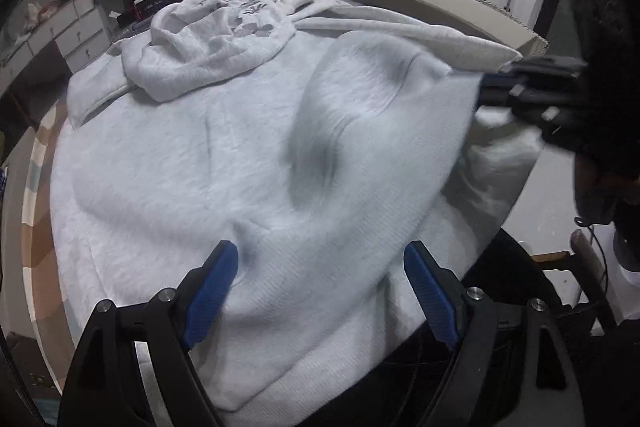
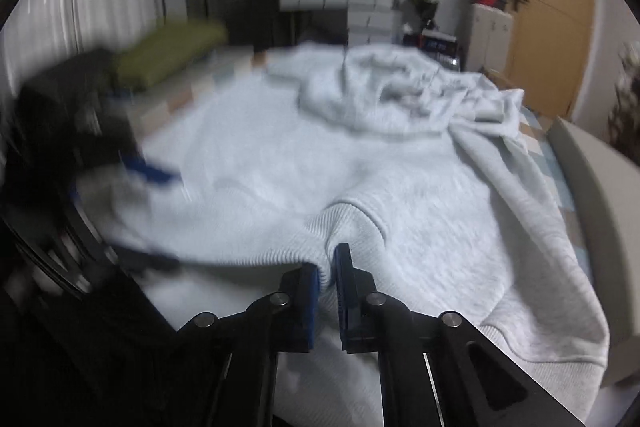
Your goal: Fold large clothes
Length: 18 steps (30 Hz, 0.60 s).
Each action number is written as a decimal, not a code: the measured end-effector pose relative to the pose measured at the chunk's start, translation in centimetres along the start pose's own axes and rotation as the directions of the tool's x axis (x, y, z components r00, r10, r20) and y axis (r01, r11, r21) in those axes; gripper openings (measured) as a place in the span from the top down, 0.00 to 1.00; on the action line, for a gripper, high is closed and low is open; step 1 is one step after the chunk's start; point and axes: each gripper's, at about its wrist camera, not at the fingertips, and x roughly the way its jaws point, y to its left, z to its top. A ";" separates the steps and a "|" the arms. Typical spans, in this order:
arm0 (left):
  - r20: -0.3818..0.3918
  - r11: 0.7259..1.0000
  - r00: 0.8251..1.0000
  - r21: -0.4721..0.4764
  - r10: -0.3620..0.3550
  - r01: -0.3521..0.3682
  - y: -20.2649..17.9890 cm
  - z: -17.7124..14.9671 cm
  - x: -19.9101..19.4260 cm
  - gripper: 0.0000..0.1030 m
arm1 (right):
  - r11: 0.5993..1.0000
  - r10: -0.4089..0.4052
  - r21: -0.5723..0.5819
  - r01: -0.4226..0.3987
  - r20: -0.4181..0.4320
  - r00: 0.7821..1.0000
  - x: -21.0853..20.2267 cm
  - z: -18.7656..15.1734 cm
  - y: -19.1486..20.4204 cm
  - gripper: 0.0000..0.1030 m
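Bed with checked cover [image 1: 38,195], pale grey hoodie [image 1: 224,155] spread across it, green cushion [image 2: 168,51] at its far edge

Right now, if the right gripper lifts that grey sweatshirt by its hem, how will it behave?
The sweatshirt will probably drape and sag: it already lies in soft folds. Its thick ribbed hem, pinched in the right gripper, likely won't slip. The loose sleeve may trail behind.

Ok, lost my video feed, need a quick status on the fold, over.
Left gripper open over the near hem. Right gripper shut on the ribbed hem of the grey hoodie. Hoodie spread on the bed, hood bunched at far end. Nothing in the way.
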 end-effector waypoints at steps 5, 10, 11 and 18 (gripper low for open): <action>-0.031 0.993 0.994 0.059 0.100 -0.098 -0.7 -0.1 1.2 0.21 | 1.000 0.025 0.010 -0.026 0.085 0.996 -2.4 1.8 1.0 0.95; -0.022 0.996 0.996 -0.018 0.090 -0.090 1.6 0.0 -0.8 0.85 | 0.998 0.011 -0.064 -0.011 0.005 1.000 -2.6 1.3 1.7 0.95; -0.020 0.996 0.996 -0.019 0.088 -0.088 2.0 0.0 -1.2 0.89 | 0.996 -0.002 -0.094 -0.003 -0.044 0.999 -2.2 0.6 1.9 0.95; -0.081 0.974 0.976 0.121 0.202 -0.192 0.9 -2.2 -1.6 0.92 | 0.994 -0.019 -0.112 -0.018 -0.324 0.946 1.4 -4.1 0.7 1.00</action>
